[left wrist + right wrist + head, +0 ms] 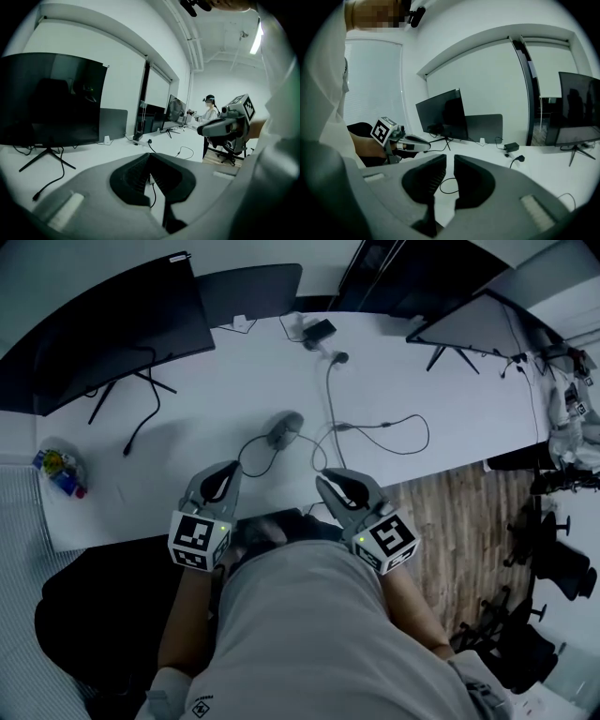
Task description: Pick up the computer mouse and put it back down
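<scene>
Looks like an office. Has a long white desk with monitors and cables, swivel chairs on a wood floor. Shows blinds and a ceiling strip light.

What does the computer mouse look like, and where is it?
The computer mouse is small, grey and rounded, maybe plastic. It lies flat on the white desk, and a dark cable curls away from it. Nothing holds it: the left claw and right claw hang apart from it, nearer the person.
</scene>
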Available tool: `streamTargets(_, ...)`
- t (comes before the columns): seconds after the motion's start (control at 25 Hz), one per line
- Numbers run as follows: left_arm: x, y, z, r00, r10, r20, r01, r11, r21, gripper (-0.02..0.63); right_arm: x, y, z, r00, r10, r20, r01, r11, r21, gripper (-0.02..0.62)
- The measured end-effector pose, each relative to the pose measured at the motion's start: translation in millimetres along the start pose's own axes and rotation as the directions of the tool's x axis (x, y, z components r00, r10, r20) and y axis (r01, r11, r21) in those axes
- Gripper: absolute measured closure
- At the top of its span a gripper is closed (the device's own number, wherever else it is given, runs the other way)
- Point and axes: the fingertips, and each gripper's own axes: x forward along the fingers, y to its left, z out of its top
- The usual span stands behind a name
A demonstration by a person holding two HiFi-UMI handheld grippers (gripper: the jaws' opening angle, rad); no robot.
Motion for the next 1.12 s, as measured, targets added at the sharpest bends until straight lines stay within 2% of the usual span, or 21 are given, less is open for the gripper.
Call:
streamTargets(0.28, -49, 8, 6, 0.997, 0.066, 0.043, -0.064, 0.997, -0.042, 0.598, 21, 36, 9, 0.995, 0.097, -0.003, -0.097, 0.995, -0.030, 0.541)
streamTargets(0.64, -101, 23, 3, 0.985, 0.156, 0.077, -0.149, 0.985, -0.084, 0.597, 45, 78, 26, 0.976, 0.215, 0.016, -0.213, 0.974, -0.077, 0.541)
streamTargets(0.88, -124, 28, 6, 0.976, 0.195, 0.100, -0.185, 0.978, -0.093, 0.598, 54, 96, 33, 0.964, 0.265, 0.017, -0.262, 0.960, -0.095, 0.541)
streamTargets(1.12, -130, 22, 8, 0.973, 0.197, 0.117, -0.186, 0.978, -0.098, 0.597, 53, 105, 36, 0.960, 0.280, 0.017, -0.276, 0.955, -0.110, 0.541)
